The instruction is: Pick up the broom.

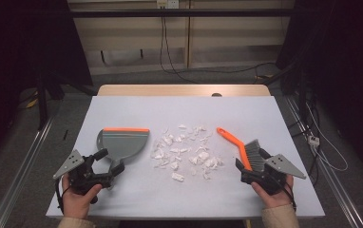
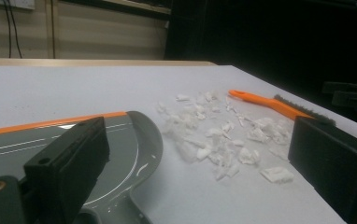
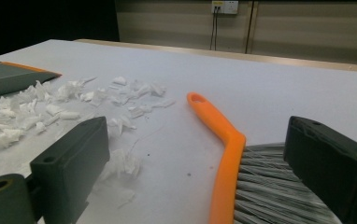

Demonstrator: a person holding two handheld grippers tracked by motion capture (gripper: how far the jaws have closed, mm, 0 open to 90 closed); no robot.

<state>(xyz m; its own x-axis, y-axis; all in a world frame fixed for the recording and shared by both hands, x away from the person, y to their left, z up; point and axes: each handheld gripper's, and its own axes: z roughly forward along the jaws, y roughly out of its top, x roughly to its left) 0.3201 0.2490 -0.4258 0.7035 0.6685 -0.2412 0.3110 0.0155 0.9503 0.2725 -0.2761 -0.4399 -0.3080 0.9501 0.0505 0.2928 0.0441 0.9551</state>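
Observation:
A grey dustpan [image 1: 122,142] with an orange lip lies left of centre, its handle pointing toward my left gripper [image 1: 109,160]. That gripper is open, and in the left gripper view the dustpan [image 2: 120,154] reaches in between the two wide-set jaws of the left gripper [image 2: 197,140]. A scatter of white paper scraps [image 1: 184,152] covers the middle of the table. At the right lies an orange-handled brush [image 1: 239,145] with grey bristles. My right gripper [image 1: 253,160] is open around its bristle end. In the right gripper view the brush [image 3: 223,140] lies between the parted jaws of the right gripper [image 3: 197,135], untouched.
The pale table top [image 1: 179,109] ends in a wooden strip at the far side. Metal rails run along the floor on both sides, and cables [image 1: 312,137] trail on the floor at the right. Dark frames stand in the far corners.

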